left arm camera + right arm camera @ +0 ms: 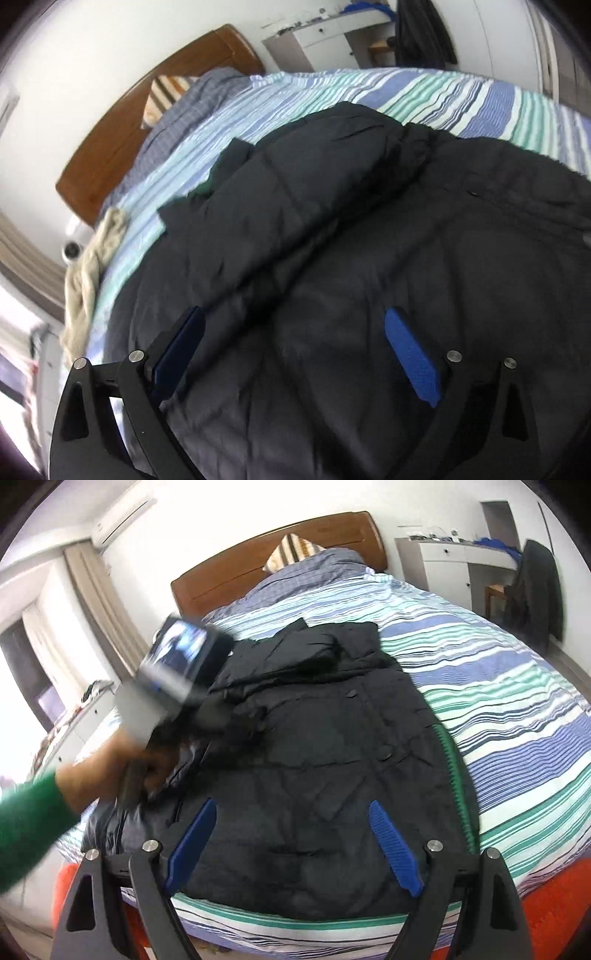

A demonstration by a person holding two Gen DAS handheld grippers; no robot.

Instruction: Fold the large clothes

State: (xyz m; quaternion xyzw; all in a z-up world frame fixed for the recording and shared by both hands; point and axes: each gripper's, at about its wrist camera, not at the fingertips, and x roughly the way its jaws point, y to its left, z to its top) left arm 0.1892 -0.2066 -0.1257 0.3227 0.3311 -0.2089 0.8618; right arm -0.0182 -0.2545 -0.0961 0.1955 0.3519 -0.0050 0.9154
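A large black padded jacket (pixel 332 240) lies spread on the striped bed cover (pixel 461 96). One sleeve (pixel 295 166) is folded across its upper part. My left gripper (pixel 293 312) hovers over the jacket's middle, open, with nothing between its blue pads. In the right wrist view the jacket (pixel 314 738) lies lengthwise with a green zipper edge (pixel 452 775) along its right side. My right gripper (pixel 292 804) stands open above the jacket's near hem, holding nothing. A hand (pixel 110 768) in a green sleeve carries the blurred body of the left tool (pixel 177 672) over the jacket's left side.
A wooden headboard (pixel 295 542) and a striped pillow (pixel 291 550) stand at the far end. A beige cloth (pixel 88 273) hangs at the bed's left edge. A white desk (pixel 454 561) and a dark garment on a chair (pixel 535 587) are at the right. The orange bed base (pixel 554 886) shows below.
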